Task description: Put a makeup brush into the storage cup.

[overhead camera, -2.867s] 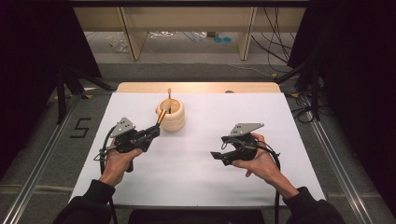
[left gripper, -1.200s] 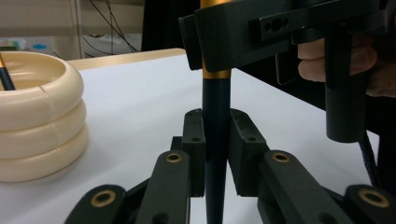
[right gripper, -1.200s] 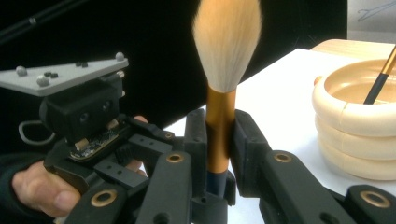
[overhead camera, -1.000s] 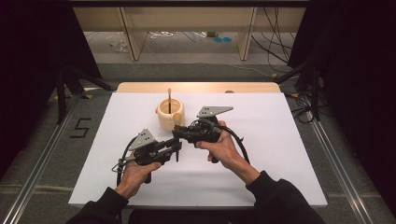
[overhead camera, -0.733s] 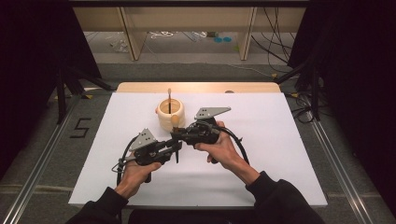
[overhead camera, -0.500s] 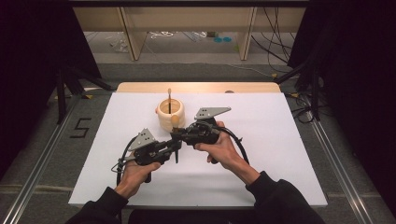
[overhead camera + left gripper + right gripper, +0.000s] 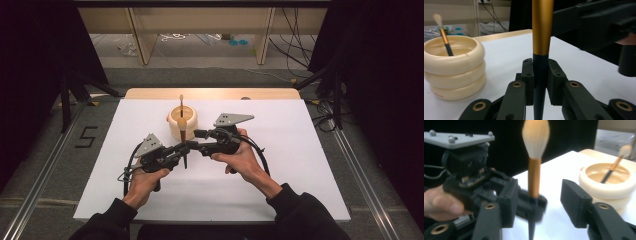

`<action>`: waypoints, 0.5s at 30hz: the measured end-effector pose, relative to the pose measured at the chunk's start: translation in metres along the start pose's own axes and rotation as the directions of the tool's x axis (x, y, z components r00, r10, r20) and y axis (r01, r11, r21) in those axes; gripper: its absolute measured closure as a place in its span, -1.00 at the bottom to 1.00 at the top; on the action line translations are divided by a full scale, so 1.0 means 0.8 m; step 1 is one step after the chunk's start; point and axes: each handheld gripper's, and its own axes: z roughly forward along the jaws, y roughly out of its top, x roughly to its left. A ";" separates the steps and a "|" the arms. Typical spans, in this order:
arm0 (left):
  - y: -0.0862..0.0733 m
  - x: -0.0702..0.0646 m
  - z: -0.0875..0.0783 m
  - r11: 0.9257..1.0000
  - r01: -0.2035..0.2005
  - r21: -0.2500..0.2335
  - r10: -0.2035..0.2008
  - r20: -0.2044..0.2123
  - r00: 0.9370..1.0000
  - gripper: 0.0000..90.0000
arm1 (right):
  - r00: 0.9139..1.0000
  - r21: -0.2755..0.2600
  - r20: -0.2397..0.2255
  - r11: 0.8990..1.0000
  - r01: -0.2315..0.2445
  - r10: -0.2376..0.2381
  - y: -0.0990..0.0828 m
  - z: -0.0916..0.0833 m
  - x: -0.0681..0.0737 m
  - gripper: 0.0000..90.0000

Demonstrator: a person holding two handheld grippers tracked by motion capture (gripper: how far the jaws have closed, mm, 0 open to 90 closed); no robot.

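Behind the two claws, a cream ringed holder point(image 7: 182, 121) with a second brush point(image 7: 443, 34) stands on the white surface point(image 7: 300, 165). Left claw point(image 7: 184, 148) clamps the upright brush point(image 7: 534, 162); right claw's point(image 7: 198, 140) jaws have just been opening, pads off its handle. Cables litter the floor point(image 7: 210, 60) beyond.

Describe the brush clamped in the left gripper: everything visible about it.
The brush stands upright above the white table, beside the cream ringed holder. It has a pale, fluffy rounded tuft on top, a shiny gold-orange middle section, and a dark handle tapering to a point below. The left gripper pinches the dark part just under the gold section. The right gripper has just opened, its pads flanking the brush without pressing it.
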 end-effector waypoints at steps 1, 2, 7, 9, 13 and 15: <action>0.000 0.000 0.000 1.000 0.000 0.000 0.000 0.000 1.000 0.73 | 0.999 0.004 0.025 1.000 0.020 -0.020 -0.001 -0.004 0.000 -0.02; 0.003 0.006 0.001 1.000 -0.010 -0.011 0.010 -0.019 1.000 0.73 | 0.998 0.014 0.047 0.999 0.037 -0.037 -0.003 -0.008 0.000 -0.06; 0.008 0.015 0.007 1.000 -0.011 -0.026 0.009 -0.050 0.999 0.73 | 0.991 0.037 0.119 0.998 0.059 -0.063 -0.013 -0.017 -0.004 -0.17; 0.011 0.018 0.007 0.999 -0.013 -0.037 0.011 -0.061 0.998 0.73 | 0.987 0.047 0.148 0.997 0.061 -0.068 -0.017 -0.022 -0.006 -0.22; 0.017 0.027 0.008 0.998 -0.007 -0.055 0.002 -0.082 0.997 0.73 | 0.977 0.047 0.198 0.996 0.070 -0.078 -0.031 -0.038 -0.006 -0.32; 0.018 0.028 0.008 0.998 -0.007 -0.056 0.002 -0.089 0.996 0.73 | 0.976 0.059 0.201 0.996 0.068 -0.079 -0.035 -0.041 -0.006 -0.33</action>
